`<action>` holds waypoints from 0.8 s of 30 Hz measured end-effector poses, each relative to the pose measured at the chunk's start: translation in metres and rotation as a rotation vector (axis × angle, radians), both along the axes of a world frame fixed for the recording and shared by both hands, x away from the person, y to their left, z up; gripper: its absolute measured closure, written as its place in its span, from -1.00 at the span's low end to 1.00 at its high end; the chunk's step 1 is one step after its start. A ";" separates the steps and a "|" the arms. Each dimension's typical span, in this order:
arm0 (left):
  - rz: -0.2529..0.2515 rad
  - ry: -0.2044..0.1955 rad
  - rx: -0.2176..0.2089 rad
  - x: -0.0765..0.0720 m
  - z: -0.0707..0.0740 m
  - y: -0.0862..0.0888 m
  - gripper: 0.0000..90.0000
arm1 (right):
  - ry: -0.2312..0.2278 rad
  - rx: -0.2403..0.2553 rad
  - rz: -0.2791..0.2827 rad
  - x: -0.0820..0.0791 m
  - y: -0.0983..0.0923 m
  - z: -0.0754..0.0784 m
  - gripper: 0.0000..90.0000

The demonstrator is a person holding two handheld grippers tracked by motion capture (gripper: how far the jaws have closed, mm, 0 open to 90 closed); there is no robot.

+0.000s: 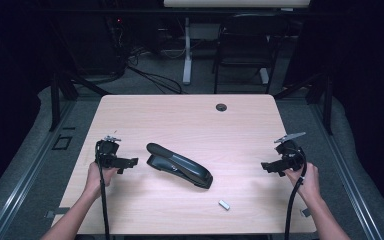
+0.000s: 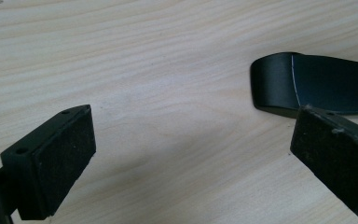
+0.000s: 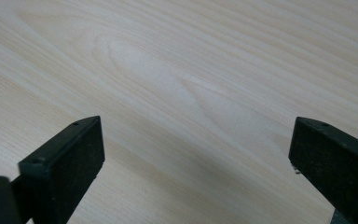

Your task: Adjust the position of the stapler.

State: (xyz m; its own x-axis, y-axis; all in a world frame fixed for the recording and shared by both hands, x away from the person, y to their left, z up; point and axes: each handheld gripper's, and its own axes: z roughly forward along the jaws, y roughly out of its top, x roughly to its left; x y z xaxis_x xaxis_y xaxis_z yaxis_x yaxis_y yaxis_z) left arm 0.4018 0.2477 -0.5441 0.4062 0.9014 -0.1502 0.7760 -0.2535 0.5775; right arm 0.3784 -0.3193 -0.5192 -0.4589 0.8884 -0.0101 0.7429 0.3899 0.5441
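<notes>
Stapler flat on worktop, long axis diagonal, far-left to near-right; L gripper & R gripper jaws wide, empty, flanking it.

Between the left gripper and the long black plastic stapler lies a short stretch of bare light wooden table; in the left gripper view, the stapler's rounded end sits just ahead of one wide-set jaw, with open wood before the other. Ahead of the right gripper, whose jaws also stand apart, the wood is bare up to the stapler. A small silvery block of staples lies nearer the person, between the stapler and the right hand.
</notes>
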 end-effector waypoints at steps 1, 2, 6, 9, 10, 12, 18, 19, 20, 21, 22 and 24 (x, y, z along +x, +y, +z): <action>0.000 0.000 0.000 0.000 0.000 0.000 -1.00 | 0.007 0.005 0.001 0.000 0.001 0.000 -1.00; -0.010 -0.003 -0.002 0.000 0.000 -0.002 -1.00 | 0.013 0.010 0.006 0.000 0.002 0.000 -1.00; -0.023 0.005 -0.003 0.000 -0.001 -0.003 -1.00 | 0.015 0.011 0.040 -0.002 0.011 0.003 -1.00; -0.025 0.008 -0.006 0.000 -0.001 -0.003 -1.00 | 0.013 0.014 0.062 -0.003 0.017 0.004 -1.00; -0.029 0.004 0.000 -0.001 -0.001 -0.003 -1.00 | 0.016 0.012 0.084 -0.003 0.023 0.005 -1.00; -0.030 -0.022 0.015 -0.002 0.002 -0.003 -0.99 | -0.017 0.002 0.106 -0.006 0.031 0.008 -1.00; -0.041 -0.060 0.007 -0.005 0.007 -0.008 -0.96 | -0.017 0.021 0.154 -0.007 0.044 0.012 -1.00; -0.047 -0.058 0.008 -0.005 0.007 -0.008 -0.96 | -0.012 0.019 0.164 -0.007 0.047 0.013 -1.00; -0.055 -0.057 0.004 -0.005 0.008 -0.009 -0.97 | -0.016 0.024 0.182 -0.008 0.052 0.013 -1.00; -0.055 -0.057 0.004 -0.005 0.008 -0.009 -0.98 | -0.016 0.024 0.182 -0.008 0.052 0.013 -1.00; -0.056 -0.055 -0.002 -0.005 0.008 -0.010 -0.98 | -0.017 0.031 0.193 -0.008 0.057 0.014 -1.00; -0.061 -0.053 -0.002 -0.005 0.008 -0.010 -0.99 | -0.021 0.039 0.211 -0.008 0.064 0.014 -1.00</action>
